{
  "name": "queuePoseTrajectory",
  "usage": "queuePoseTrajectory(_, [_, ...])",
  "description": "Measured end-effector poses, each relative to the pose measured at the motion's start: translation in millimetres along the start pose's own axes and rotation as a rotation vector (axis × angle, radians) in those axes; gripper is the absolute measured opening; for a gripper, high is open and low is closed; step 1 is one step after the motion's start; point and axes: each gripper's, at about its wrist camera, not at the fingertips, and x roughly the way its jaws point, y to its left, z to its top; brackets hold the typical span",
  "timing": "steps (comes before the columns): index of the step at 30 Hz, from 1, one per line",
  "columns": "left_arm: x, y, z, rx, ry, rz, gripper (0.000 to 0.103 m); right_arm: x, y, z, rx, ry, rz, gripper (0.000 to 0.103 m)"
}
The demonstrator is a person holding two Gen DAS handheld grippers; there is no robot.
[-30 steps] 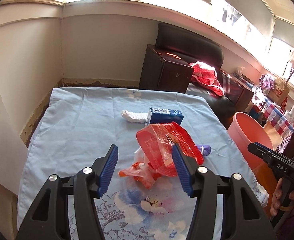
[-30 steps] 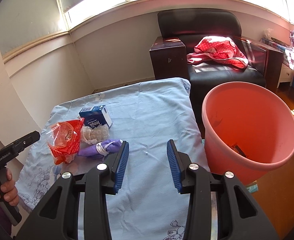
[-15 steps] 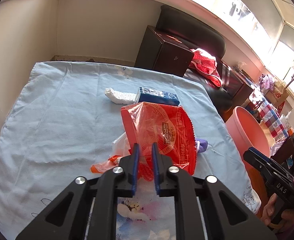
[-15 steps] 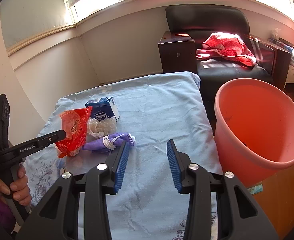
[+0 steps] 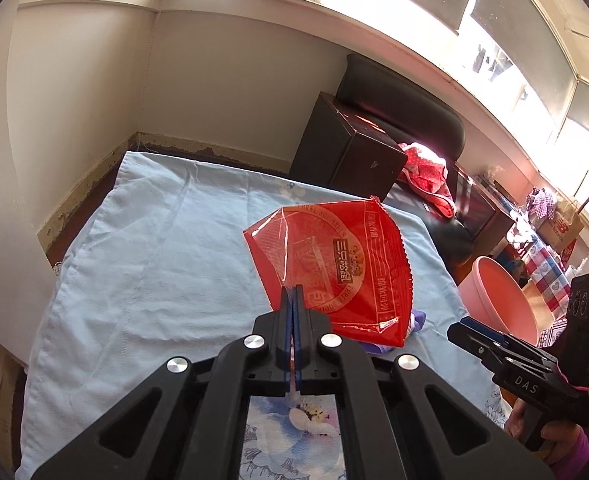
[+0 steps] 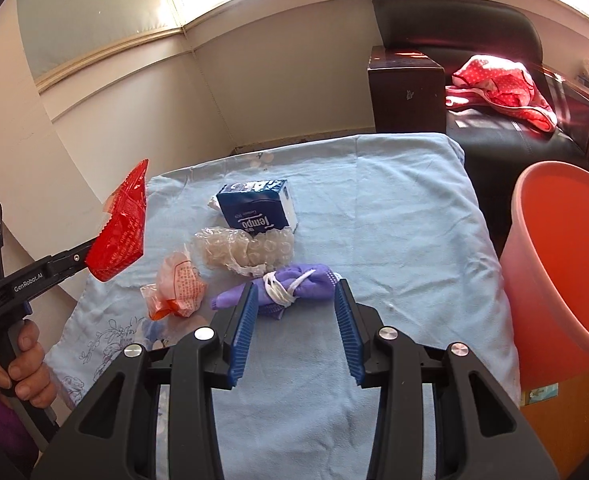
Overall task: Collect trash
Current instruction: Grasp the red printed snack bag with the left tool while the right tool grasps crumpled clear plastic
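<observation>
- Red snack wrapper [image 5: 330,268]: pinched at its lower edge between the jaws of the left gripper [image 5: 293,300], which have just finished closing and stand fully shut on it. The wrapper is lifted clear of the table [image 6: 414,208], held upright above the near left part of the blue cloth.
- In the right wrist view the same wrapper [image 6: 122,224] hangs out past the table's left edge, with the left gripper [image 6: 84,256] clamped on its bottom corner and a hand [image 6: 26,364] on the gripper handle.
- Right gripper [image 6: 294,320]: jaws partly open, nothing between the pads. It hangs over the near middle of the table, its tips on either side of the purple bundle [image 6: 294,284] as seen from the camera; contact cannot be judged.
- The purple bundle is tied with a white cord and lies on the cloth near the table's middle.
- Left of it: a crumpled clear-and-orange bag [image 6: 178,284], toward the near left edge.
- Behind the bundle: a clear ridged plastic tray [image 6: 246,248], touching a blue tissue box [image 6: 256,210] set further toward the far edge.
- Pink bucket [image 6: 562,256]: standing off the table's right edge, mouth open upward.
- Beyond the far right corner: a dark armchair [image 6: 454,32] with red dotted fabric [image 6: 502,84] on its seat.
</observation>
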Motion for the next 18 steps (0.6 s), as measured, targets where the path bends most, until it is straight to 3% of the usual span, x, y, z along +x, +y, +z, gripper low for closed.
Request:
queuePoseTrajectory(7, [-9,19,-3,-0.039,0.004,0.018,0.000,30,42,11,-0.149,0.027,0.047,0.040])
queuePoseTrajectory(18, [-10,34,-10,-0.070,0.019,0.027,0.000,80,59,18,-0.258,0.109,-0.016,0.040])
